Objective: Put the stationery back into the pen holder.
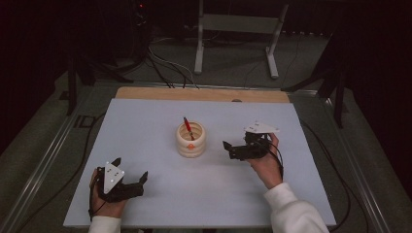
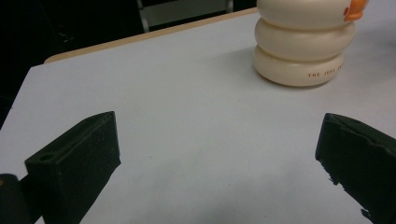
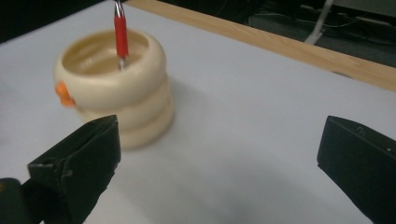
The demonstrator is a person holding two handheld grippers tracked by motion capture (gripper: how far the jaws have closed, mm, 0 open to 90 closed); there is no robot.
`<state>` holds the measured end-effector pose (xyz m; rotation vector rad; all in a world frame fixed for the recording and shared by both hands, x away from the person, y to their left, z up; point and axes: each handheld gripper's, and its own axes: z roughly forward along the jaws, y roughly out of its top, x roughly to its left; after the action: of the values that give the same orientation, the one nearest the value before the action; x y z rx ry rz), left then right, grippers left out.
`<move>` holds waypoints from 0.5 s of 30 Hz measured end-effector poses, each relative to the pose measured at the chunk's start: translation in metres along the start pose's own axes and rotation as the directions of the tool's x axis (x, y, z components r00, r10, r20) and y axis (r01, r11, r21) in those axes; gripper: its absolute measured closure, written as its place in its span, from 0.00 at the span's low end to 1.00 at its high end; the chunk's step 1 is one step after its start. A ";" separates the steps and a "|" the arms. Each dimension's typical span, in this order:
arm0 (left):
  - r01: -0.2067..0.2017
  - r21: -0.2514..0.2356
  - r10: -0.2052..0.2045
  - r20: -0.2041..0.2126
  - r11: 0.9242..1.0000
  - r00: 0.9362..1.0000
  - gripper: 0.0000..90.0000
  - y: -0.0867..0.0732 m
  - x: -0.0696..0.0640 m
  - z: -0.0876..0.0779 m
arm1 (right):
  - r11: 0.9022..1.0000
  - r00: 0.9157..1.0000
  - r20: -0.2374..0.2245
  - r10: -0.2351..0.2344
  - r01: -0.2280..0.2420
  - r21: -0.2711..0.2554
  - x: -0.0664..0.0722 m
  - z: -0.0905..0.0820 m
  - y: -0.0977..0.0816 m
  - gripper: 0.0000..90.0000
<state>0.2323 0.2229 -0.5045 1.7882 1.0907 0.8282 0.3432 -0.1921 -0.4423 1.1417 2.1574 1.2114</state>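
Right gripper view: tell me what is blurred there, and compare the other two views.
Right gripper view: the cream holder and red pen are soft, the jaws sharper. Left gripper view: the holder is crisp, its lettering readable. High view: dim surroundings, evenly lit table, soft shadows.

Holder (image 1: 190, 141): I see a cream, three-ringed cup with an orange spot, upright at the desk's middle.
Pen (image 1: 188, 128): red, standing inside it, tilted toward far-left.
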 end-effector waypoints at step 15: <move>0.009 -0.013 -0.009 -0.006 1.000 1.000 0.01 0.000 0.002 -0.002 | 0.992 0.997 0.068 -0.039 0.047 -0.115 -0.008 -0.053 -0.066 0.00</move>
<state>0.2312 0.2252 -0.5033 1.7700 1.0944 0.8335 0.2818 -0.2446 -0.4699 1.0656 2.0249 1.2456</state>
